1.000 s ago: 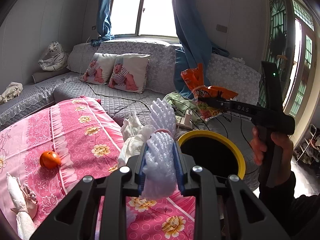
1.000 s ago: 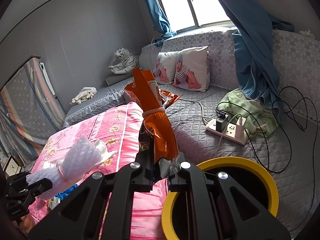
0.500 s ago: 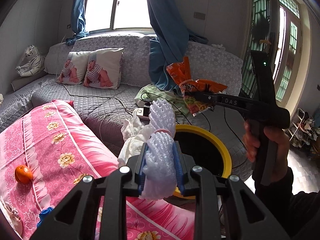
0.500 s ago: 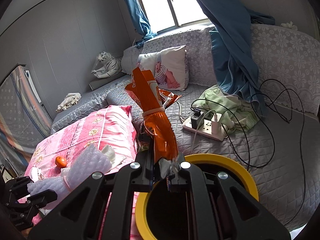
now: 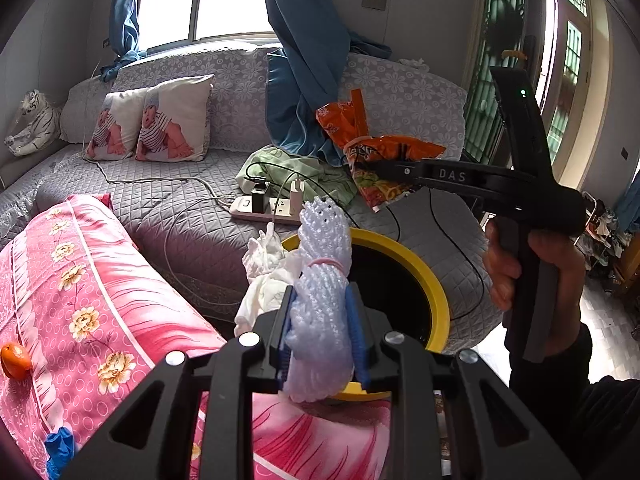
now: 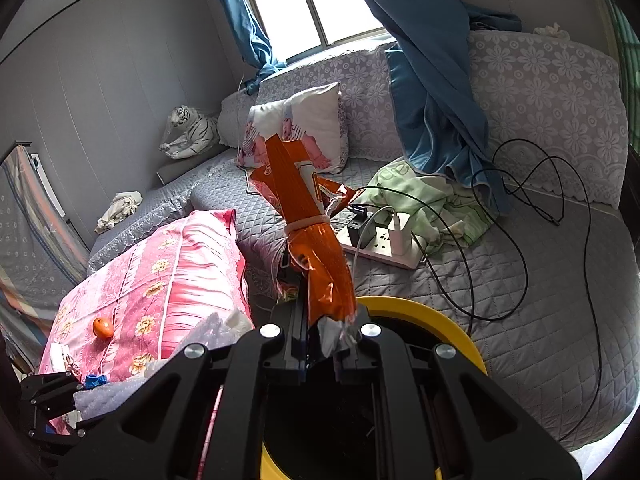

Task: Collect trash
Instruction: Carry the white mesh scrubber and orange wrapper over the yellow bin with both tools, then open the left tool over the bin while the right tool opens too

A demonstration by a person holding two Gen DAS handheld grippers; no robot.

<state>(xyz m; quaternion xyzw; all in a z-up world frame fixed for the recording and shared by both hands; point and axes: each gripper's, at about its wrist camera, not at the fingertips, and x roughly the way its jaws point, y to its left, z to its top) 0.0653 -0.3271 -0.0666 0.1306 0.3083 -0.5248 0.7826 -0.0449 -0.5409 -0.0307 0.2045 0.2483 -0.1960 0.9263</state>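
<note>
Step in hand: we judge that we are carrying two pieces of trash to the bin for the drop.
Left gripper [image 5: 322, 340]: lower centre of the left wrist view, its jaws clenched on a white foam net bundle [image 5: 320, 300] with a wad of white tissue [image 5: 266, 276] bunched at its left side.
Foam net axis: we see the bundle's long axis running up the frame, straight out along the gripper's line, with its far end over the near-left part of the rim.
Right gripper [image 6: 320, 312]: lower centre of the right wrist view, its jaws clamped on the tail of an orange snack bag [image 6: 310, 232] that stands up and away from us.
Same bag, other view: in the left wrist view the orange bag sits right of centre, above and beyond the far side of the opening.
Yellow-rimmed bin [image 5: 434, 292]: in the left wrist view it lies just past and right of the left jaws; in the right wrist view its dark mouth sits directly below the right jaws.
Nearer hand: we judge the right nearer to a clean drop, since the opening is already beneath it.
Left's need: a little farther toward centre-right of the frame, we think, so the net clears the rim.
Left behind: an orange fruit [image 5: 15, 360] on the pink quilt [image 5: 100, 280], lower left.
</note>
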